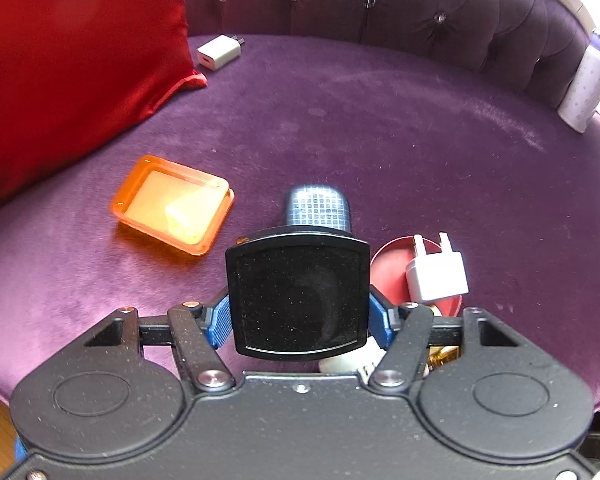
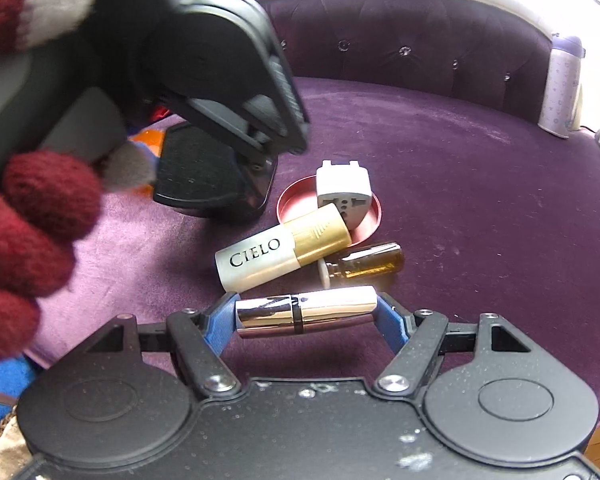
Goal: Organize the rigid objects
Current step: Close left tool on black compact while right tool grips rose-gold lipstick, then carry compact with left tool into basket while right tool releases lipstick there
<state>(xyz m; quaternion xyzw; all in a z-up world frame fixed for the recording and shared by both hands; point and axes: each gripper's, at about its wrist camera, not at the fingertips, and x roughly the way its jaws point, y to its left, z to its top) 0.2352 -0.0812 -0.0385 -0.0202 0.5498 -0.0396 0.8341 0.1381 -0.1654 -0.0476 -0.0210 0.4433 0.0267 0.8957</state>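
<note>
My left gripper (image 1: 300, 316) is shut on a black square box (image 1: 298, 298) with a blue checked piece (image 1: 318, 210) behind it, held just above the purple seat. It also shows in the right wrist view (image 2: 216, 176). My right gripper (image 2: 306, 312) is shut on a silver lipstick tube (image 2: 306, 310), held sideways. Ahead of it lie a CIELO tube (image 2: 282, 252), an amber bottle (image 2: 364, 264) and a white plug adapter (image 2: 342, 192) in a red round lid (image 2: 290, 210). An orange tray (image 1: 172, 204) lies left of the left gripper.
A red cushion (image 1: 72, 60) fills the left of the purple sofa seat (image 1: 380, 128). A white charger (image 1: 219, 52) lies by the backrest. A lilac bottle (image 1: 588, 80) stands at the right end. A gloved hand (image 2: 32, 216) holds the left gripper.
</note>
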